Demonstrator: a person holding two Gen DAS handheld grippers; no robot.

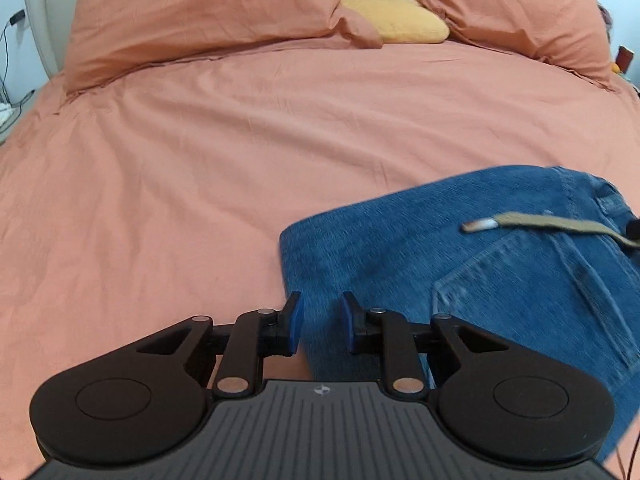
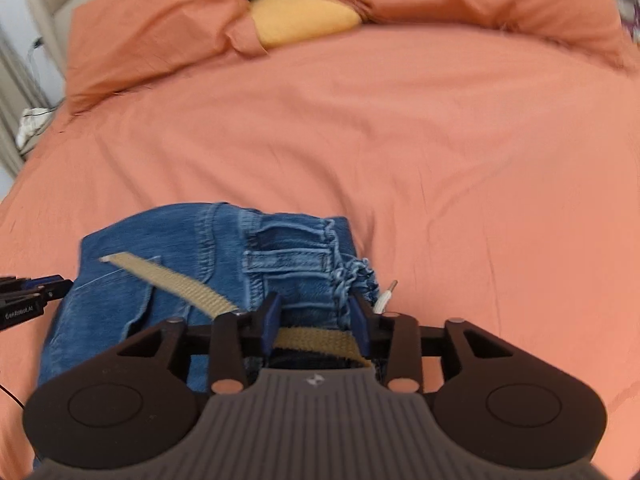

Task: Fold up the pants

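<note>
Folded blue jeans lie on the orange bed cover, back pocket up, with a tan webbing belt trailing across them. My left gripper hangs over the jeans' left edge. Its jaws stand a little apart, with flat denim showing between them and no visible pinch. In the right wrist view the jeans show their waistband and belt loops. My right gripper is open astride the waistband, and the belt passes under its fingers. The left gripper's fingertips show at the jeans' left side.
Two orange pillows and a yellow cushion lean on the beige headboard at the far end. Wide orange bedding stretches beyond and right of the jeans. Cables hang by the wall on the left.
</note>
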